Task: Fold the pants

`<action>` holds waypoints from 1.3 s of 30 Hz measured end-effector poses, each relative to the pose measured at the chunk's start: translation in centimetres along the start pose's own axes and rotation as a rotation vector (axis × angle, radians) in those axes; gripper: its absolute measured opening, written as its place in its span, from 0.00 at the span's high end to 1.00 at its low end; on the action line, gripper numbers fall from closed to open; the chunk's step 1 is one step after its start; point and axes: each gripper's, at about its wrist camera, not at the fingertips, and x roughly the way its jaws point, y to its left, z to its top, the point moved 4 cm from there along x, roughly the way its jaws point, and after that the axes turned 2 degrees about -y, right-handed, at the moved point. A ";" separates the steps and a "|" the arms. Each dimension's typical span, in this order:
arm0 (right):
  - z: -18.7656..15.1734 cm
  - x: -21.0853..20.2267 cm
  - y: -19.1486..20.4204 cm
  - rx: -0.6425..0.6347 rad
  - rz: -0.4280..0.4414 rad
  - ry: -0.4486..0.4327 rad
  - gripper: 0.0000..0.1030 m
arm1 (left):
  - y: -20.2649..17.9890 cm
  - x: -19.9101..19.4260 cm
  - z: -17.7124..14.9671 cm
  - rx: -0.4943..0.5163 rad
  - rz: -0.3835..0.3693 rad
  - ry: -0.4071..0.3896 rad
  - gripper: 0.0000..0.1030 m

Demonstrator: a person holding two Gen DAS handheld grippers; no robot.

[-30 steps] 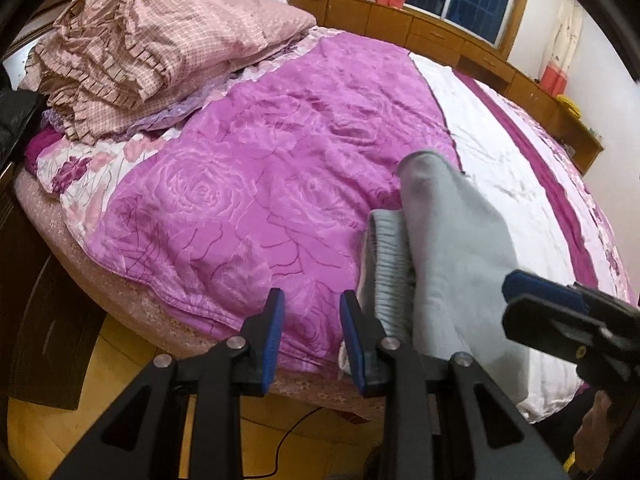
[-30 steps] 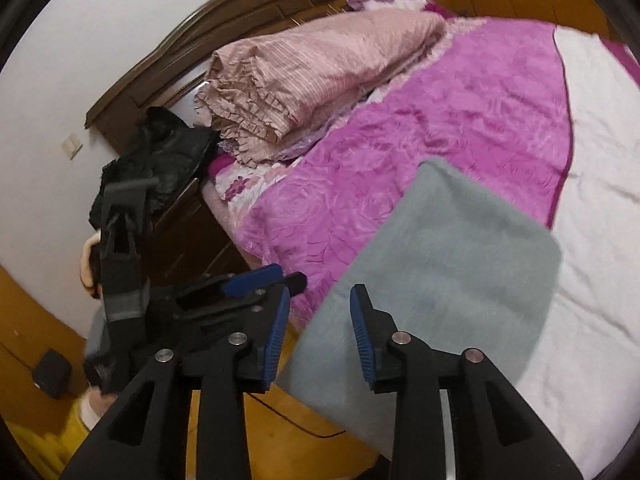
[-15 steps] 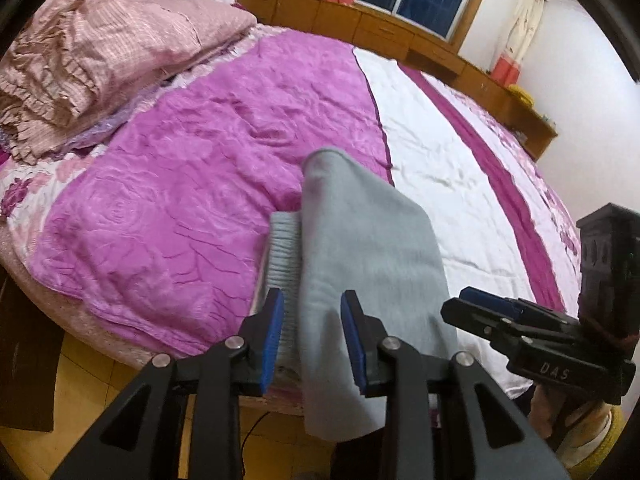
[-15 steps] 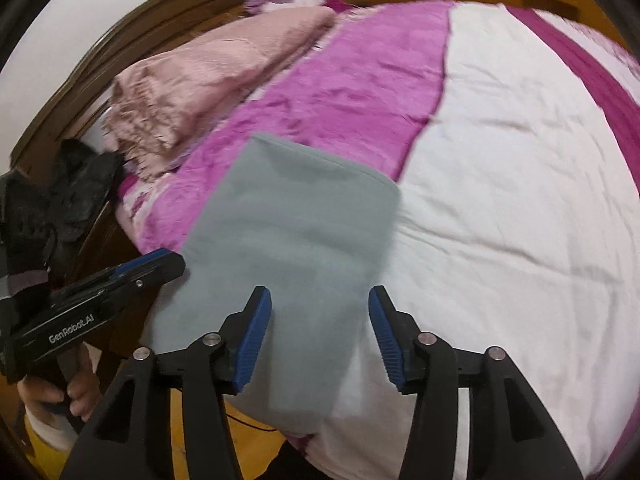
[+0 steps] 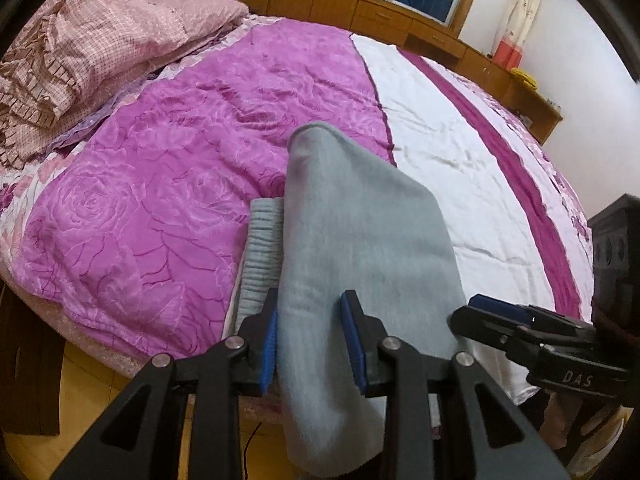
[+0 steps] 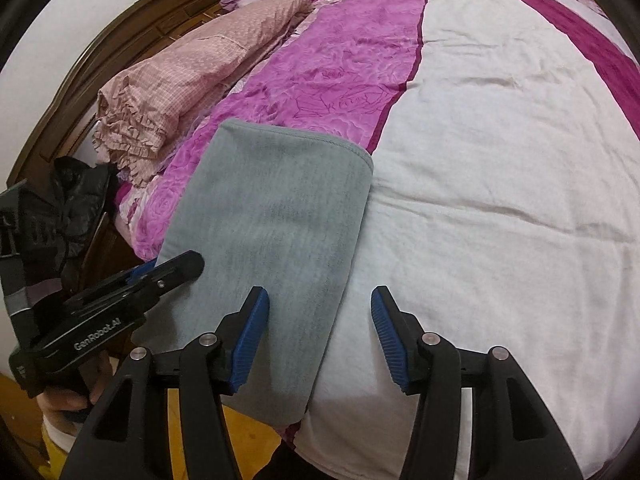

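The grey pants (image 5: pixel 360 240) lie folded in a long strip on the bed, the near end hanging over the bed's front edge. A ribbed waistband (image 5: pixel 262 248) shows at their left side. My left gripper (image 5: pixel 312 340) is open, its jaws either side of the pants' left part near the bed edge. In the right wrist view the pants (image 6: pixel 276 220) lie ahead and to the left. My right gripper (image 6: pixel 318 336) is open wide over the pants' right edge and holds nothing. The right gripper also shows in the left wrist view (image 5: pixel 532 332), and the left one in the right wrist view (image 6: pixel 120 300).
The bed has a purple rose quilt (image 5: pixel 160 208) and a white sheet (image 6: pixel 500 160). A pink checked blanket (image 5: pixel 100 52) is piled near the wooden headboard (image 6: pixel 120 40). A black garment (image 6: pixel 68 200) lies on a bedside stand. Wooden cabinets (image 5: pixel 400 20) line the far wall.
Both grippers have swung right and moved in over the pants. The right gripper has opened wider. The pants lie as before.
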 end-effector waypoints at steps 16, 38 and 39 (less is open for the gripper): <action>0.0 -0.5 0.5 -0.001 0.020 -0.014 0.54 | 3.8 -1.9 1.6 -0.066 -0.013 -0.068 0.88; 0.2 5.4 2.0 0.099 0.163 0.065 0.39 | 5.8 3.0 1.5 -0.069 -0.075 0.069 0.39; 0.3 5.6 2.2 0.092 0.161 0.061 0.38 | 5.7 3.4 1.6 -0.074 -0.104 0.073 0.39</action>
